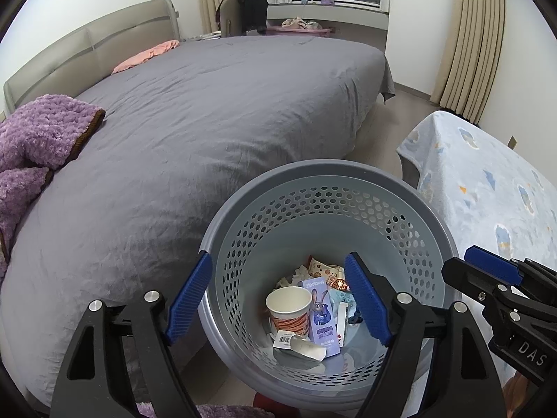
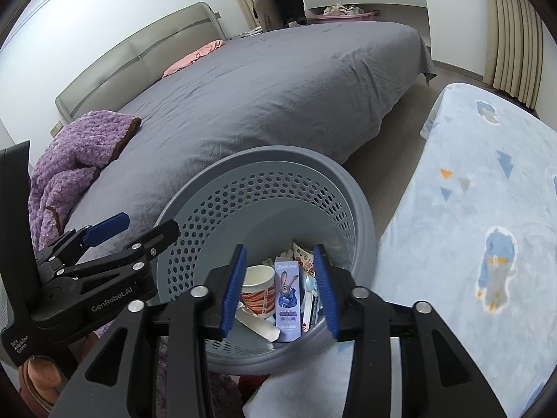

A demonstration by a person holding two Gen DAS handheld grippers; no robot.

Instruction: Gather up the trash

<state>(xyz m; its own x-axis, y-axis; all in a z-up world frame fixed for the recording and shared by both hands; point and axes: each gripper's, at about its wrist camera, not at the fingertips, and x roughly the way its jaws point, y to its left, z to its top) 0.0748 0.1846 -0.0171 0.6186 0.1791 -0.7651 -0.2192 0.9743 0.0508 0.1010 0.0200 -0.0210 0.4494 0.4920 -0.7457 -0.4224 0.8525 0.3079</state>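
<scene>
A bedroom: a wide bed point(image 1: 216, 111) under a grey cover fills the far side, with a purple blanket point(image 1: 38, 139) bunched near its headboard and a pale blue patterned blanket point(image 2: 480, 216) spread on the right. Between them sits a grey perforated bin point(image 1: 323, 188). Inside it lie a paper cup point(image 1: 289, 308) on its side, a purple rabbit-print box point(image 1: 322, 313) beside it, and what may be snack wrappers point(image 1: 322, 268), too crumpled to read. The 2 grippers hover over the bin: left gripper point(image 1: 278, 299) spread wide and empty, right gripper point(image 2: 280, 289) released, holding nothing.
</scene>
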